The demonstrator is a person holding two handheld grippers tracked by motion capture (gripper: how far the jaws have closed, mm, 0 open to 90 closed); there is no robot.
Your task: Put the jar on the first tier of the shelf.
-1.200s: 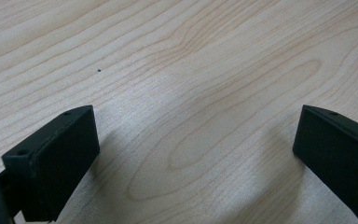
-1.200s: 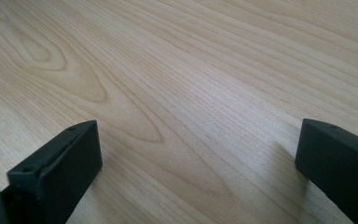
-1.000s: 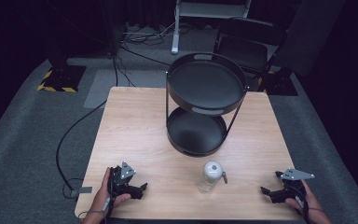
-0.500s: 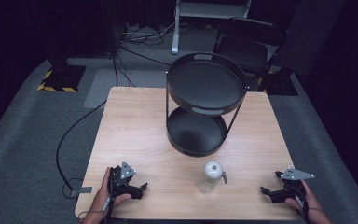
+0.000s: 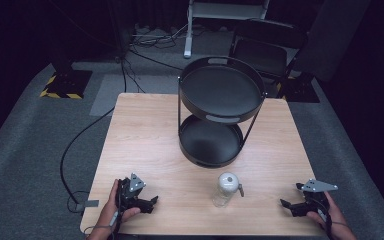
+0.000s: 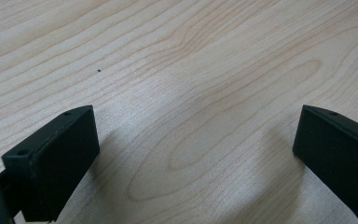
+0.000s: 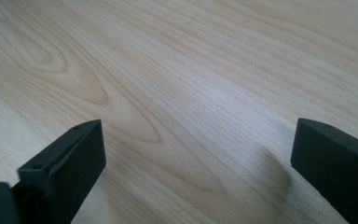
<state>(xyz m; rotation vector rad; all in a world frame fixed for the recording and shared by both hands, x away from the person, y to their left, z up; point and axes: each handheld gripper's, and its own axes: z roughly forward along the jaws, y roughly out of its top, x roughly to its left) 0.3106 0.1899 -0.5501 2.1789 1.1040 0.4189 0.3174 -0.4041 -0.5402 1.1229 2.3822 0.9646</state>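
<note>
My left gripper (image 5: pixel 149 200) rests on the wooden table (image 5: pixel 145 140) near its front left corner, held by a hand. In the left gripper view its jaws (image 6: pixel 196 154) stand wide open over bare wood. My right gripper (image 5: pixel 291 199) lies near the front right corner, also in a hand. The right gripper view has its jaws (image 7: pixel 198 154) wide apart with nothing between them; they have just been closing a little. A small clear bottle with a white cap (image 5: pixel 225 189) stands between the two grippers, apart from both.
A black two-tier round tray stand (image 5: pixel 215 117) stands behind the bottle at the table's middle back. A cable trails off the table's left edge to the floor. A dark chair (image 5: pixel 267 50) is behind the table.
</note>
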